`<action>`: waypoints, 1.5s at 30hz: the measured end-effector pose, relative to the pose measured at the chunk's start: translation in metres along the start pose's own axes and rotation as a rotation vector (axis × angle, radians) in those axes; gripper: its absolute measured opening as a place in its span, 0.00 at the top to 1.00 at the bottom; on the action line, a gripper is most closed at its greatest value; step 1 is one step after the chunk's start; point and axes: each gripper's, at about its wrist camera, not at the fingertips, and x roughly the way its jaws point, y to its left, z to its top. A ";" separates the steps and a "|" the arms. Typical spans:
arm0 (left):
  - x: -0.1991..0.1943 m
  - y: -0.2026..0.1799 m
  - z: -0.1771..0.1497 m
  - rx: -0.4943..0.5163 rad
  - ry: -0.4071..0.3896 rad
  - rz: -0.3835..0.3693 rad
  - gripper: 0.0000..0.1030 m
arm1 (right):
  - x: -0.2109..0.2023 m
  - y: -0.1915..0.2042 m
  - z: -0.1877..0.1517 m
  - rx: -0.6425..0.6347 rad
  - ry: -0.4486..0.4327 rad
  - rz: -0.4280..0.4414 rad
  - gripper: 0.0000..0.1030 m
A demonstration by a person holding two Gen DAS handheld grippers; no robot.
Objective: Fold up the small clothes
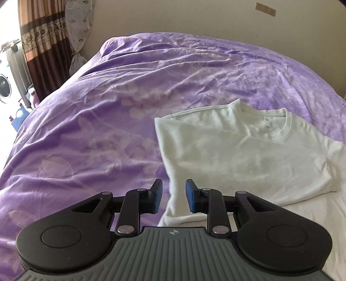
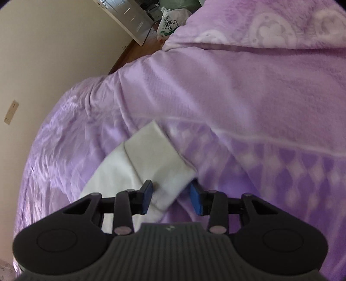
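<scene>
A white T-shirt (image 1: pixel 242 155) lies partly folded on the purple bedspread (image 1: pixel 108 108), its collar toward the far side. My left gripper (image 1: pixel 173 195) is open and empty, hovering over the shirt's near left edge. In the right wrist view the shirt's sleeve (image 2: pixel 155 160) lies on the bedspread (image 2: pixel 237 97). My right gripper (image 2: pixel 172 200) is open, its jaws standing either side of the sleeve's near corner without closing on it.
A cream wall (image 1: pixel 194 15) stands behind the bed. A brown curtain (image 1: pixel 43 43) and a washing machine (image 1: pixel 4 86) are at the far left. A plastic bag (image 2: pixel 170 21) and a white cabinet (image 2: pixel 127 17) sit on the floor past the bed's corner.
</scene>
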 end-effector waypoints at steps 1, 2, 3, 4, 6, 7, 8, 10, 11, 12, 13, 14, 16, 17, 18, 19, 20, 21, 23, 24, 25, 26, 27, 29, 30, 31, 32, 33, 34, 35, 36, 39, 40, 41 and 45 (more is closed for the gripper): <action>0.001 0.001 0.000 0.004 0.004 0.006 0.71 | 0.002 0.003 0.002 -0.014 -0.004 -0.009 0.80; 0.002 0.002 0.000 0.010 0.008 0.014 0.71 | 0.003 0.008 0.002 -0.046 -0.010 -0.022 0.85; 0.002 0.004 -0.001 0.015 0.015 0.025 0.71 | 0.002 0.016 0.002 -0.106 -0.023 -0.047 0.94; 0.004 0.006 -0.001 0.015 0.023 0.028 0.73 | 0.000 0.025 0.000 -0.169 -0.040 -0.073 0.95; 0.003 0.012 0.000 0.003 0.044 0.008 0.76 | -0.008 0.046 -0.005 -0.276 -0.085 -0.092 0.98; 0.002 0.015 0.000 0.001 0.055 -0.008 0.76 | -0.016 0.060 -0.009 -0.334 -0.110 -0.095 0.98; 0.000 0.018 0.001 -0.002 0.066 -0.028 0.76 | -0.026 0.076 -0.014 -0.396 -0.134 -0.092 0.98; -0.005 0.022 0.003 -0.017 0.068 -0.058 0.76 | -0.047 0.109 -0.027 -0.486 -0.162 -0.051 0.99; -0.009 0.023 0.003 -0.021 0.066 -0.066 0.76 | -0.059 0.129 -0.035 -0.527 -0.167 -0.010 0.99; -0.014 0.024 0.004 -0.022 0.064 -0.078 0.76 | -0.071 0.145 -0.045 -0.563 -0.167 0.031 0.99; -0.020 0.024 0.005 -0.024 0.058 -0.094 0.76 | -0.084 0.167 -0.057 -0.610 -0.164 0.080 0.99; -0.027 0.025 0.006 -0.025 0.047 -0.107 0.76 | -0.095 0.186 -0.070 -0.655 -0.159 0.121 0.99; -0.038 0.023 0.009 -0.007 0.039 -0.125 0.76 | -0.117 0.230 -0.101 -0.746 -0.129 0.210 0.99; -0.042 0.023 0.011 -0.005 0.043 -0.133 0.76 | -0.128 0.251 -0.118 -0.792 -0.107 0.250 0.99; -0.049 0.024 0.013 -0.012 0.035 -0.160 0.76 | -0.137 0.269 -0.135 -0.837 -0.089 0.282 0.99; -0.054 0.025 0.014 -0.021 0.020 -0.192 0.76 | -0.146 0.287 -0.152 -0.880 -0.071 0.314 0.99; -0.059 0.027 0.015 -0.030 0.009 -0.223 0.76 | -0.155 0.304 -0.171 -0.919 -0.051 0.348 0.99; -0.063 0.028 0.017 -0.040 0.005 -0.250 0.76 | -0.161 0.320 -0.189 -0.954 -0.030 0.383 0.99; -0.066 0.028 0.018 -0.048 0.006 -0.292 0.76 | -0.171 0.346 -0.224 -1.005 0.021 0.453 0.99; -0.066 0.028 0.017 -0.050 0.005 -0.303 0.76 | -0.173 0.357 -0.243 -1.024 0.051 0.486 0.99; -0.065 0.027 0.015 -0.050 0.006 -0.315 0.76 | -0.173 0.366 -0.262 -1.039 0.086 0.520 0.99; -0.063 0.027 0.013 -0.052 0.005 -0.327 0.76 | -0.171 0.375 -0.284 -1.055 0.124 0.552 0.99; -0.061 0.027 0.011 -0.055 0.007 -0.335 0.76 | -0.170 0.379 -0.304 -1.067 0.154 0.572 0.99; -0.052 0.026 0.005 -0.064 0.020 -0.357 0.76 | -0.157 0.384 -0.345 -1.089 0.228 0.603 0.99; -0.048 0.027 0.003 -0.072 0.030 -0.369 0.76 | -0.150 0.386 -0.368 -1.097 0.264 0.614 0.99; -0.044 0.028 0.000 -0.082 0.038 -0.382 0.76 | -0.139 0.384 -0.390 -1.105 0.300 0.615 0.99; -0.039 0.028 -0.002 -0.092 0.046 -0.395 0.76 | -0.127 0.382 -0.407 -1.109 0.334 0.605 0.99; -0.032 0.028 -0.004 -0.101 0.058 -0.409 0.76 | -0.113 0.378 -0.426 -1.111 0.374 0.589 0.99; -0.028 0.028 -0.006 -0.107 0.070 -0.418 0.76 | -0.100 0.374 -0.444 -1.119 0.406 0.578 0.99; -0.023 0.027 -0.007 -0.107 0.081 -0.429 0.76 | -0.088 0.369 -0.459 -1.131 0.430 0.567 0.99; -0.020 0.026 -0.009 -0.106 0.087 -0.435 0.75 | -0.076 0.363 -0.473 -1.142 0.454 0.551 0.99; -0.007 0.018 -0.010 -0.088 0.112 -0.446 0.70 | -0.053 0.348 -0.503 -1.138 0.531 0.512 0.98; -0.004 0.016 -0.011 -0.086 0.119 -0.448 0.67 | -0.048 0.344 -0.507 -1.136 0.550 0.509 0.95; -0.001 0.013 -0.011 -0.084 0.126 -0.451 0.66 | -0.043 0.341 -0.509 -1.133 0.566 0.513 0.93; 0.012 -0.001 -0.009 -0.084 0.146 -0.497 0.58 | -0.045 0.341 -0.502 -1.115 0.605 0.539 0.63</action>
